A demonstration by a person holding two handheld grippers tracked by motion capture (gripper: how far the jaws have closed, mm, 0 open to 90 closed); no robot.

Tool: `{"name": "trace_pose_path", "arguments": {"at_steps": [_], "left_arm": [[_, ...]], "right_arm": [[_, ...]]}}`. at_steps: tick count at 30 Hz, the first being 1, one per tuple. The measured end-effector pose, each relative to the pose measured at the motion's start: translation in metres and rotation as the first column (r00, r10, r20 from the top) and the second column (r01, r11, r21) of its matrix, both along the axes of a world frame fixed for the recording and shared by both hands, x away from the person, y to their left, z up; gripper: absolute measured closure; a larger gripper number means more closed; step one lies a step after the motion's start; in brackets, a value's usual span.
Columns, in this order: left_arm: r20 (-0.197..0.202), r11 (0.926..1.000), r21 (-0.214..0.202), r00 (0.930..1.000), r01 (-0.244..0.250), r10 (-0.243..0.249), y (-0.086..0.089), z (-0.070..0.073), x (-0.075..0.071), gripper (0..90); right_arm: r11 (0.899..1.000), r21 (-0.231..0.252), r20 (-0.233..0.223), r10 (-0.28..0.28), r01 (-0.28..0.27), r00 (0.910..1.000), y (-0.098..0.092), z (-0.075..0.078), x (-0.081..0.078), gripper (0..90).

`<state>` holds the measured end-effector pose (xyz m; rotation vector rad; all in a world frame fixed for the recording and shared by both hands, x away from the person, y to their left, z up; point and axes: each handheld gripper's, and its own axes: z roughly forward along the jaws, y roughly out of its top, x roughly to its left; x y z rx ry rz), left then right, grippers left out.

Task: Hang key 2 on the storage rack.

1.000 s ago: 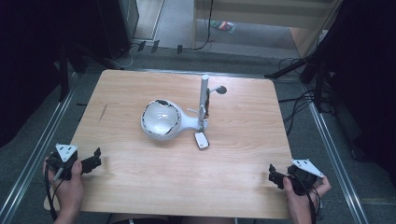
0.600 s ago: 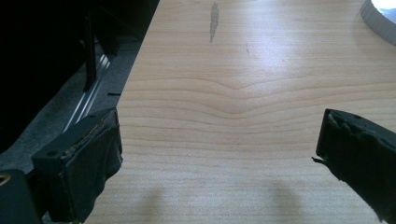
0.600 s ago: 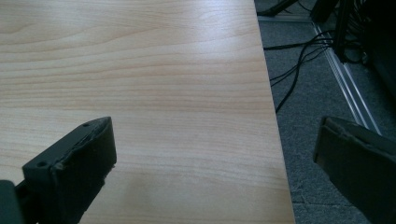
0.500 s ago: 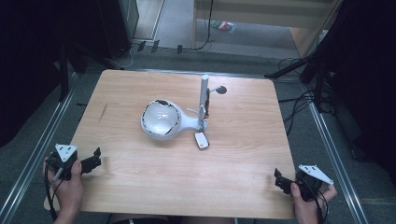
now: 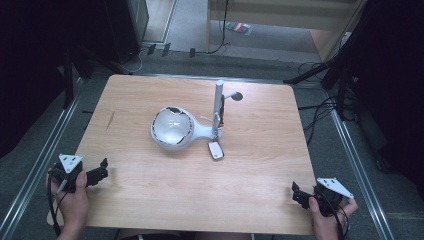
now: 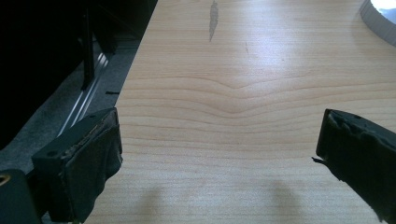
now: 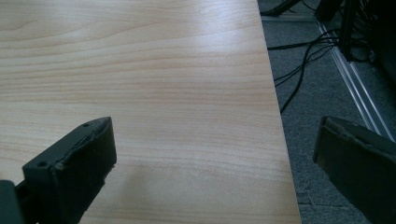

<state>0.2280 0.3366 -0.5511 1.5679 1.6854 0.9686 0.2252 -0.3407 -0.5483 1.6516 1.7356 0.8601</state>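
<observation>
A: Change is seen mostly at the right side of the high view. The right gripper point(image 5: 296, 194) has been drawn back and outward since a second ago, and is now held at the near right corner of the table point(image 5: 250, 200), partly past the edge. The left gripper point(image 5: 104, 170) is found where it was, at the near left edge.

B: And the nearest things?

A: A white round lamp point(image 5: 172, 128) is seen lying mid-table, unmoved, with its upright post point(image 5: 218, 107) just to its right and a small white remote point(image 5: 216, 149) just in front of the post's foot. All are well apart from both grippers.

B: How are the hands posed there?

A: The left hand point(image 5: 75, 197) is wrapped around its gripper from below, with the jaws pointed right along the table. The right hand point(image 5: 325, 220) is closed on its gripper, with the jaws pointed left, inward.

B: What is shown in the left gripper view?

A: The jaws are spread wide, with bare wood grain between them and nothing held. A sliver of the lamp point(image 6: 380, 18) is caught at the top right corner.

B: And the right gripper view?

A: The jaws are likewise set wide apart and empty. One jaw is held over the table point(image 7: 140, 93), the other beyond its edge, above grey floor point(image 7: 317, 84) crossed by black cables point(image 7: 299, 70).
</observation>
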Motion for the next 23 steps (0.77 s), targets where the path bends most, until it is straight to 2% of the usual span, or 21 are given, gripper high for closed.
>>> {"name": "trace_pose_path", "arguments": {"at_steps": [4,11,23], "left_arm": [[-0.006,1.0,0.001,1.0,0.0,0.0,-0.0004,0.0001,0.0006,0.4],[-0.006,1.0,0.002,1.0,0.003,-0.003,-0.0004,0.0,0.0008,0.4],[-0.009,1.0,0.005,0.9999,0.005,-0.005,-0.0007,0.0,0.0012,0.4]], "right_arm": [[1.0,0.015,-0.007,-0.003,0.003,1.0,-0.0015,-0.0002,0.0014,0.0],[1.0,-0.002,-0.027,-0.015,0.015,0.9995,0.0002,-0.0009,0.0033,0.0],[1.0,0.007,-0.023,-0.022,0.022,0.9995,-0.0014,-0.0001,0.0037,0.0]]}}
